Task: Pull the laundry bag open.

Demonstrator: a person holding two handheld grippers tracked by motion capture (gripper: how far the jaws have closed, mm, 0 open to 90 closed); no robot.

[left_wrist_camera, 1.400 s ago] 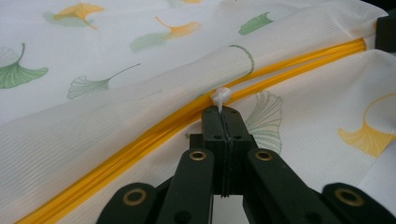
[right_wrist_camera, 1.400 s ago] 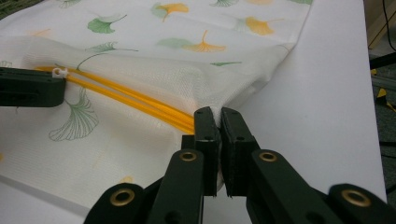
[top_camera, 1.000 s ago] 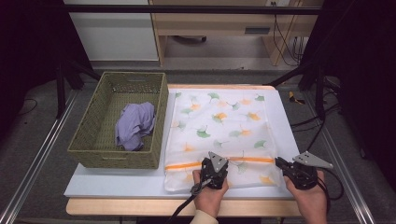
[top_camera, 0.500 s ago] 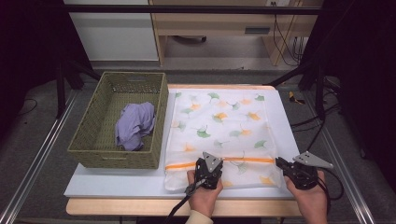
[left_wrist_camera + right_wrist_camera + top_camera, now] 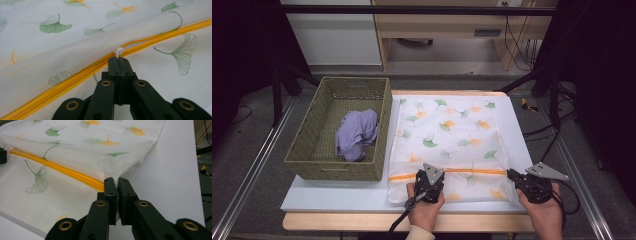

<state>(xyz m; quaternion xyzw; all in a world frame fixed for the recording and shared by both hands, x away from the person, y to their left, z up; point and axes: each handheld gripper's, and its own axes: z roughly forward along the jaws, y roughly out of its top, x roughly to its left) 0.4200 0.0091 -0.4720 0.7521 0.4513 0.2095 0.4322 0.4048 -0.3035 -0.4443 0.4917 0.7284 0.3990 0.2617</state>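
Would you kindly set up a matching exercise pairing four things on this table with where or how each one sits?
1. purple cloth
2. left tool
3. right tool
4. yellow zipper

a. shut on the mesh bag's edge at the zipper's end
b. runs across the bag's near part
c. shut on the white zipper pull
d. lies in the green basket

Pairs: 1-d, 2-c, 3-a, 4-b

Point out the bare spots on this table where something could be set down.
Bare tabletop runs along the near edge, in front of the wicker basket and left of the mesh bag. A narrow strip runs along the bag's right side. The bag's near edge is crowded: left gripper and right gripper.
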